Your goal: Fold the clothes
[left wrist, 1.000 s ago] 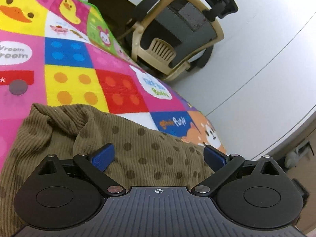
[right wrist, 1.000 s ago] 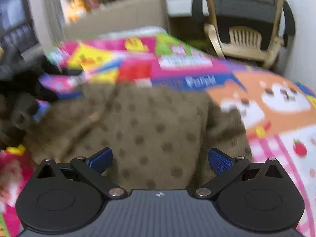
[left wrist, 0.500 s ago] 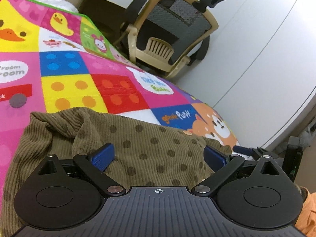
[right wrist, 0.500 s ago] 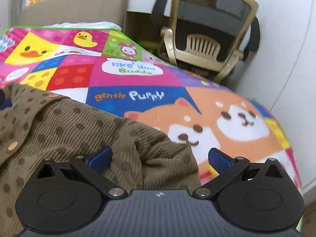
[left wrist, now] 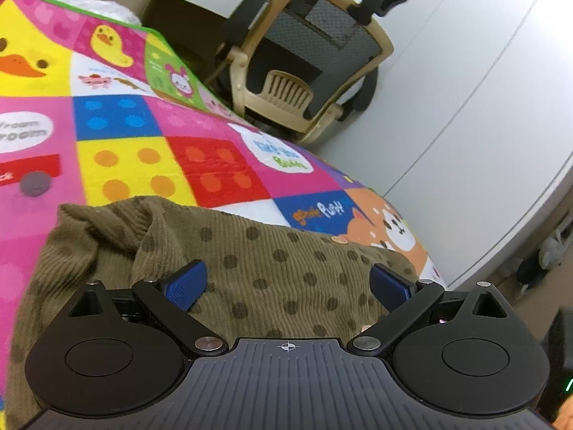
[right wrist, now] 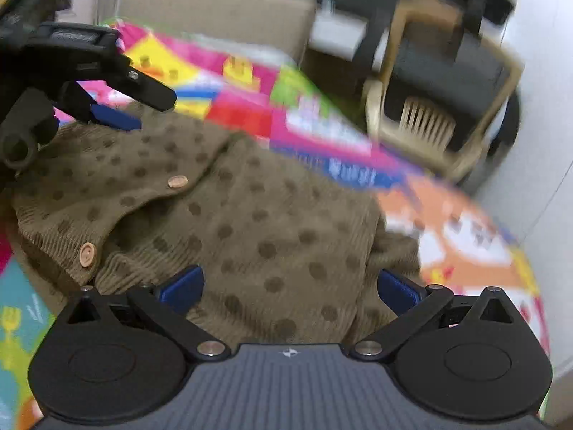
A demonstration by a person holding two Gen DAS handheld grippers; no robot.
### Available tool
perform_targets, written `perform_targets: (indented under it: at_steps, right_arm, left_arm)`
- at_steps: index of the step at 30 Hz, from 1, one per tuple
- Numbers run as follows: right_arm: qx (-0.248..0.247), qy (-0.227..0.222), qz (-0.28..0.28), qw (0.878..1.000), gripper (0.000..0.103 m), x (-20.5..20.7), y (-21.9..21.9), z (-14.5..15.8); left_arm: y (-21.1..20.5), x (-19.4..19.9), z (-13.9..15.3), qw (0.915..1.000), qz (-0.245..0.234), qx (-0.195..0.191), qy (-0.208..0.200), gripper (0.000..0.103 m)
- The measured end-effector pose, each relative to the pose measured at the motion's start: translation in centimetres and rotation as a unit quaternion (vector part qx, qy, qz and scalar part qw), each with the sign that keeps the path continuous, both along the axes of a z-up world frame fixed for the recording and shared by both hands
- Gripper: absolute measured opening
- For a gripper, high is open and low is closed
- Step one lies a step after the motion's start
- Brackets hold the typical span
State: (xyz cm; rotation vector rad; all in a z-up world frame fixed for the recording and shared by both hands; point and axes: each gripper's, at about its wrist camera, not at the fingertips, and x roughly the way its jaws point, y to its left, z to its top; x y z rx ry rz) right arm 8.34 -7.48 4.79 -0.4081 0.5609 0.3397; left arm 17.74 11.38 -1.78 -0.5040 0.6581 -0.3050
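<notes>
Left wrist view: the brown dotted cardigan (left wrist: 272, 272) lies bunched on the play mat (left wrist: 118, 150), toward its near edge; no flat, squared fold shows. The left hand-held gripper (left wrist: 288, 283) hovers low over it, fingers spread, gripping nothing.

Right wrist view (blurred): the cardigan's front placket is rumpled, with buttons (right wrist: 178, 181) showing. The right hand-held gripper (right wrist: 290, 286) hangs above the cloth, spread and empty.

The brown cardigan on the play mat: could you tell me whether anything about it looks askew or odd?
Yes. The brown dotted cardigan lies rumpled on the play mat, not flat: its far left corner is bunched into folds, and the buttoned front edge is creased. No damage or spill shows. Both grippers are open above it.
</notes>
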Motion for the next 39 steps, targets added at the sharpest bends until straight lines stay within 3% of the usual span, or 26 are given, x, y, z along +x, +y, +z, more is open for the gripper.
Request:
perform_targets:
  at_steps: [3,5,8,10,12,13,14,16,18,19,20,21,22,26,29,33,34,35,36,37,39]
  right_arm:
    - [-0.013,-0.005,-0.004,1.000,0.103,-0.4,0.4,0.3]
    - [0.031,0.029,-0.019,0.999,0.103,0.4,-0.7,0.4]
    - [0.120,0.098,-0.033,0.987,0.103,2.2,-3.2,0.0]
    - [0.139,0.110,-0.033,0.984,0.103,2.5,-3.9,-0.1]
    - [0.117,0.089,-0.030,0.989,0.103,1.6,-3.2,-0.1]
    - [0.103,0.075,-0.027,0.992,0.103,1.1,-2.8,0.0]
    - [0.080,0.054,-0.021,0.995,0.103,0.6,-2.1,0.3]
    - [0.037,0.010,-0.007,0.999,0.103,-0.4,-0.8,1.0]
    - [0.031,-0.030,0.016,0.999,0.103,-1.5,0.5,2.6]
    - [0.040,-0.041,0.033,0.998,0.103,-2.2,1.3,3.7]
    - [0.050,-0.048,0.049,0.996,0.103,-2.8,2.0,4.7]
    - [0.059,-0.053,0.066,0.995,0.103,-3.5,2.9,5.6]
    - [0.064,-0.052,0.084,0.993,0.103,-3.9,4.0,6.1]
    - [0.060,-0.030,0.170,0.983,0.103,-5.6,10.2,6.4]
    - [0.020,-0.025,0.228,0.973,0.103,-7.0,15.5,4.4]
    - [-0.047,-0.046,0.221,0.973,0.103,-6.3,19.7,1.8]
    - [-0.060,-0.050,0.214,0.974,0.095,-5.8,20.4,1.3]
    - [-0.074,-0.054,0.206,0.974,0.082,-5.3,21.0,0.9]
    - [-0.087,-0.058,0.198,0.975,0.075,-4.8,21.7,0.4]
    - [-0.101,-0.062,0.190,0.975,0.057,-4.3,22.4,0.0]
    - [-0.084,-0.054,0.180,0.979,0.044,-3.6,22.2,0.1]
  left_arm:
    - [1.9,-3.0,1.1,0.9997,0.024,0.001,-0.005,0.100]
    - [3.1,-5.6,1.1,0.9991,0.038,0.020,-0.003,0.100]
    - [4.4,-9.3,0.6,0.9969,0.054,0.055,0.013,0.100]
    - [5.1,-11.2,0.0,0.9939,0.071,0.081,0.027,0.099]
    - [5.9,-12.4,-0.5,0.9922,0.083,0.085,0.037,0.098]
    - [6.3,-12.7,-0.7,0.9917,0.089,0.082,0.042,0.094]
    - [6.6,-12.8,-0.9,0.9912,0.095,0.079,0.047,0.083]
    - [7.0,-12.7,-1.1,0.9904,0.105,0.078,0.044,0.081]
    - [7.2,-12.3,-1.2,0.9902,0.110,0.076,0.040,0.076]
    - [7.0,-12.0,-1.2,0.9898,0.112,0.080,0.039,0.062]
    - [6.9,-11.7,-1.3,0.9898,0.111,0.080,0.041,0.038]
    - [6.7,-11.5,-1.4,0.9900,0.109,0.078,0.044,0.027]
    - [6.8,-11.2,-1.6,0.9909,0.107,0.067,0.048,0.008]
    - [7.4,-11.0,-1.1,0.9941,0.099,0.009,0.042,0.008]
    - [7.6,-11.0,0.0,0.9949,0.092,-0.031,0.026,0.008]
    - [7.4,-10.6,0.7,0.9953,0.082,-0.050,0.015,0.008]
    - [7.3,-10.5,0.7,0.9954,0.078,-0.053,0.014,0.009]
    - [7.2,-10.5,0.7,0.9956,0.075,-0.056,0.013,0.010]
    - [7.1,-10.6,0.8,0.9957,0.072,-0.057,0.010,0.016]
    - [7.1,-10.8,1.1,0.9958,0.072,-0.057,0.001,0.022]
    - [7.3,-11.5,2.2,0.9951,0.077,-0.057,-0.023,0.031]
